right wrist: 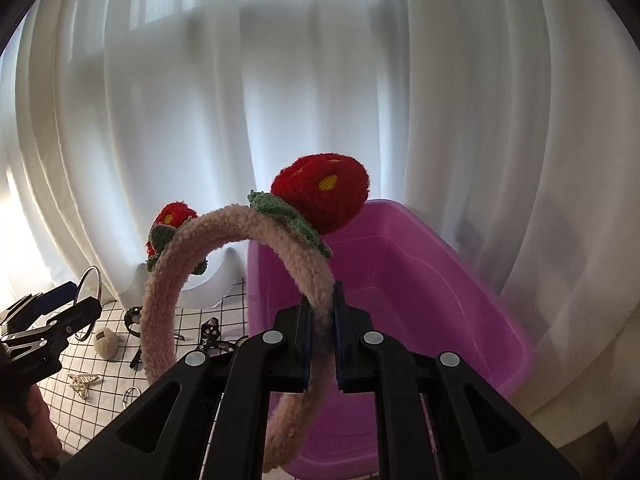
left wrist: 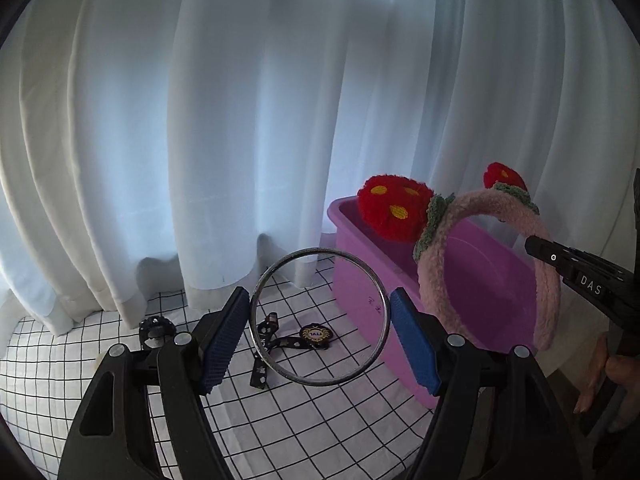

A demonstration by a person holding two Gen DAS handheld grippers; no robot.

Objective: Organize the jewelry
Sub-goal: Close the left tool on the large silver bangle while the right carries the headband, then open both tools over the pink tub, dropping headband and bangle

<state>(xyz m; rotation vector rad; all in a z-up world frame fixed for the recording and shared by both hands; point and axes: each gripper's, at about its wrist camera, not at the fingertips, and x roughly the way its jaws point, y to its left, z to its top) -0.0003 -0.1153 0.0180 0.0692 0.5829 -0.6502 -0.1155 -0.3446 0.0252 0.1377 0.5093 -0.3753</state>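
Note:
My left gripper (left wrist: pixel 320 320) is shut on a thin silver bangle (left wrist: pixel 280 270), held upright above the checked cloth (left wrist: pixel 320 420). My right gripper (right wrist: pixel 320 320) is shut on a fluffy pink headband (right wrist: pixel 248 220) with two red strawberry pom-poms (right wrist: pixel 320 196), held just in front of the purple plastic bin (right wrist: pixel 460 280). In the left wrist view the headband (left wrist: pixel 480 208) hangs over the bin (left wrist: pixel 360 280), with the right gripper (left wrist: pixel 560 264) at the right edge. The left gripper with the bangle (right wrist: pixel 90 280) shows at the left of the right wrist view.
Loose pieces lie on the cloth: a black patterned ribbon with a round badge (left wrist: pixel 314 334), a black hair clip (left wrist: pixel 156 326), a cream pom-pom (right wrist: pixel 106 342), a pearl clip (right wrist: pixel 82 384), a small ring (right wrist: pixel 130 394). White curtains (left wrist: pixel 200 120) hang close behind.

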